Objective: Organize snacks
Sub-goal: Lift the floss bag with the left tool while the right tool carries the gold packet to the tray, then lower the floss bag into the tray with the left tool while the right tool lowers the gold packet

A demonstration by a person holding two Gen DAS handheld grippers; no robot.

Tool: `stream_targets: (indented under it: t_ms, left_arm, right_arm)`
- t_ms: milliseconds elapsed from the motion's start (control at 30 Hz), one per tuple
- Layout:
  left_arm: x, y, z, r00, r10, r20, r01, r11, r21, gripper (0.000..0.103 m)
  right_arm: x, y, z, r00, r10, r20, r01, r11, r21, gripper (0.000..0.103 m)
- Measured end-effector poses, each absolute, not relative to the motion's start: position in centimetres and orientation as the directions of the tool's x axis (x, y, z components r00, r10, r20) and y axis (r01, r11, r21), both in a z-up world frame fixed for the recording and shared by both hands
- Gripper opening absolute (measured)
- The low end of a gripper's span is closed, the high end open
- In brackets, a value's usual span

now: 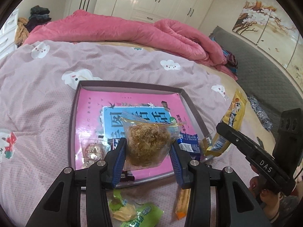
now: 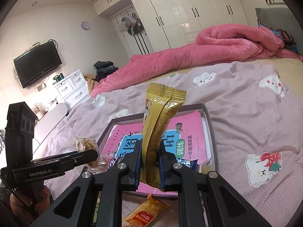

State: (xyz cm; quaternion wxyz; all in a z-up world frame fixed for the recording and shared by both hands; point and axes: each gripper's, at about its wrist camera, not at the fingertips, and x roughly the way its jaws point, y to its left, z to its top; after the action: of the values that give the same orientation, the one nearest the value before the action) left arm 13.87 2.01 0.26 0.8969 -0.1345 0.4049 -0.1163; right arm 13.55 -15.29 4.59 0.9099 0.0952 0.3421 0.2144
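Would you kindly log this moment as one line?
left gripper: shut on clear-wrapped pastry | right gripper: shut on gold packet | both above tray

Home bedroom. Bed (image 1: 132, 66) fills the centre of both views, with a pink duvet (image 2: 208, 47) bunched along its far side and a headboard (image 1: 265, 66) at right. Wardrobes (image 2: 189, 9) across the top; TV (image 2: 37, 62) and white drawers (image 2: 73, 87) at left in the right wrist view.

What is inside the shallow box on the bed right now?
The box holds a pink workbook, a blue packet and a clear-wrapped snack near its front edge. The claws and held packets cover more of that edge.
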Motion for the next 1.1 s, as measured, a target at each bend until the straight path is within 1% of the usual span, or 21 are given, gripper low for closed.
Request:
stream_targets:
  t_ms: [500,1100]
  left_arm:
    - [15.7,1.3,-1.9,0.603,-0.309,-0.736,0.086,0.942,-0.325,0.046]
    - [16.6,-0.1,-3.6,0.556,-0.315,-0.769,0.124,0.947,-0.298,0.046]
  right_arm:
    - [15.1,-14.2,3.3,0.645,0.461,-0.609,-0.337,0.887,0.315,0.016]
    - [15.5,-12.5,1.8,0.603,0.463,-0.650,-0.367,0.884,0.288,0.016]
